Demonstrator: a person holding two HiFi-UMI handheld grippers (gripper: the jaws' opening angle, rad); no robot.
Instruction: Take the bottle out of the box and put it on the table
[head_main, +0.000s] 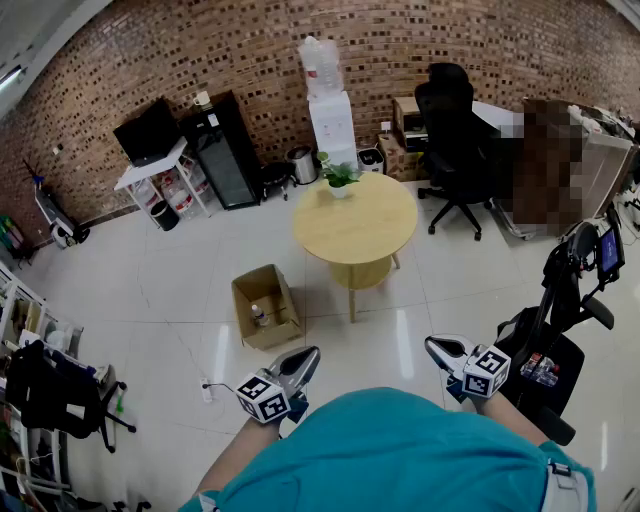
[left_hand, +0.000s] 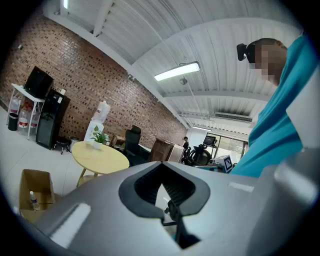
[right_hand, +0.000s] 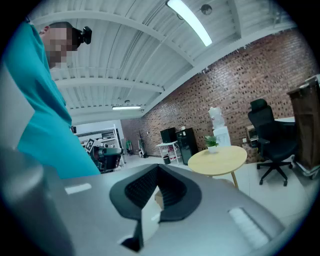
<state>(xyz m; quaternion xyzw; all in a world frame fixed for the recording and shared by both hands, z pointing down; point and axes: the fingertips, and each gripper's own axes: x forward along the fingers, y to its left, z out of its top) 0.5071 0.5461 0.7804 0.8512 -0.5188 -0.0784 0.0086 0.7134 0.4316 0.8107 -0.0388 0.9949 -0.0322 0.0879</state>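
The left tongs (head_main: 306, 358) and the right tongs (head_main: 434, 346) are held low in front of the person's teal shirt (head_main: 390, 450), and both are pointed out into the room. The jaws of each are seen pressed together, and nothing is gripped between them. The bottle (head_main: 258, 315) is seen inside the open cardboard box (head_main: 248, 288), which is set on the white tiled floor (head_main: 180, 290) near the round wooden desk (head_main: 365, 225). A small potted plant (head_main: 339, 177) is placed at the desk's far edge. Both tongs are seen well apart from the box.
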